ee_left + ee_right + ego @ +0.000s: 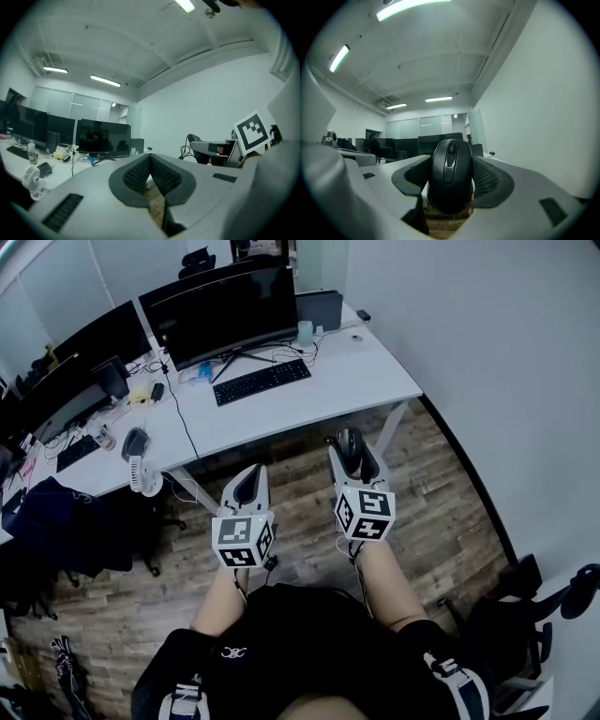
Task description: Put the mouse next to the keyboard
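Item: black mouse (450, 171), pinched across its flanks in your right gripper (351, 454), buttons and wheel facing up and its nose pointing ahead. The wide clamp on the sides likely keeps it level, so it can be set down flat. It hangs over the wooden floor, short of the white desk (323, 390) and well apart from the keyboard (262, 381). That keyboard lies before the dark monitor (225, 315), with bare desktop to its right, a fair spot for the mouse. Your left gripper (248, 486) has its pads pressed together on nothing and sits beside the right one, apparently idle since one claw suffices. Placement not yet begun.
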A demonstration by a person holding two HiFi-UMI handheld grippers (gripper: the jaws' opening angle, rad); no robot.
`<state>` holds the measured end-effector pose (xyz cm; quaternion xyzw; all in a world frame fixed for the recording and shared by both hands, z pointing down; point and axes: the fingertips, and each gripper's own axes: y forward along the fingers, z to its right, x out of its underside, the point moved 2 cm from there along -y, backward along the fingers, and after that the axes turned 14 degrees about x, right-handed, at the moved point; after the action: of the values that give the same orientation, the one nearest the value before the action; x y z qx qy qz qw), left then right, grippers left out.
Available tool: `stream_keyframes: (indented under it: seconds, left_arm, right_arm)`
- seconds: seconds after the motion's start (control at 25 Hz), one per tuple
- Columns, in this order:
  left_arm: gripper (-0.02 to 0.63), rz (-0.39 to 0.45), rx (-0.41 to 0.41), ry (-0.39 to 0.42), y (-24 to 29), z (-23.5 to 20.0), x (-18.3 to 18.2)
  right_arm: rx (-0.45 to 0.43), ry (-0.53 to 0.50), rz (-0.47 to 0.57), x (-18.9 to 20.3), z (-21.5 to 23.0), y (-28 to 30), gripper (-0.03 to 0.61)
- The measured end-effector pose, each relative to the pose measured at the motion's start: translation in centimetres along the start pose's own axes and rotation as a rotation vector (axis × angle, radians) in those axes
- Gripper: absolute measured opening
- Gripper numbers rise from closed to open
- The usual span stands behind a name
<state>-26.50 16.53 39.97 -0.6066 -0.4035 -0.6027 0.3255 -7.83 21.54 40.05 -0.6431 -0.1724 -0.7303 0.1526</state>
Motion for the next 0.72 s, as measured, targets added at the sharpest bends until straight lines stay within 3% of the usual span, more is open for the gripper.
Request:
stream_keyframes:
  seconds: [0.4,0.72]
  left_arm:
    - [0.014,0.001,0.017,-0.009,3.8,-1.6,0.4]
    - [0.014,0.014,0.06,-0.007,11.7,-4.9,0.5]
  right_arm:
    - [-0.002,0.009,0.009,-0.3,0.2,3.9,0.287]
    - [0.021,0.041,-0.007,0.5,2.0,11.3,0.285]
